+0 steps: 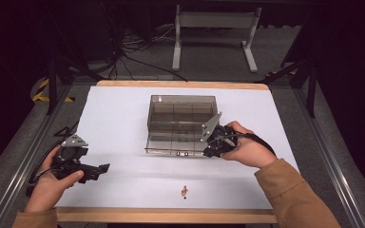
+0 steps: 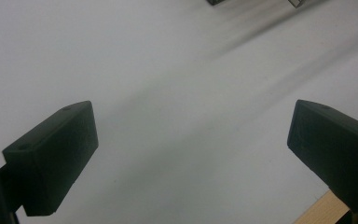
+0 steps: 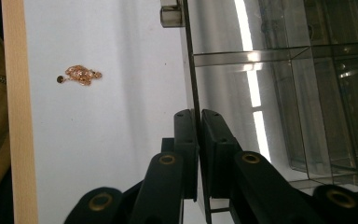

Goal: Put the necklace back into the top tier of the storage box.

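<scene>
Two tongs (image 1: 103, 170) (image 1: 208, 151), one box (image 1: 180, 111), one necklace (image 1: 184, 191)

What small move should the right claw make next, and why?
Probably swing the lid upward. The right claw is shut on the front edge of the clear box, while the gold chain waits on the table and the left claw stands open.

My table (image 1: 123, 114) is brightly lit from overhead, while the room toward twelve o'clock sits dark. White glare streaks run down the clear organizer box (image 3: 279, 70). My left gripper (image 2: 191, 154) view is soft, with blurred shadows toward one o'clock.
</scene>
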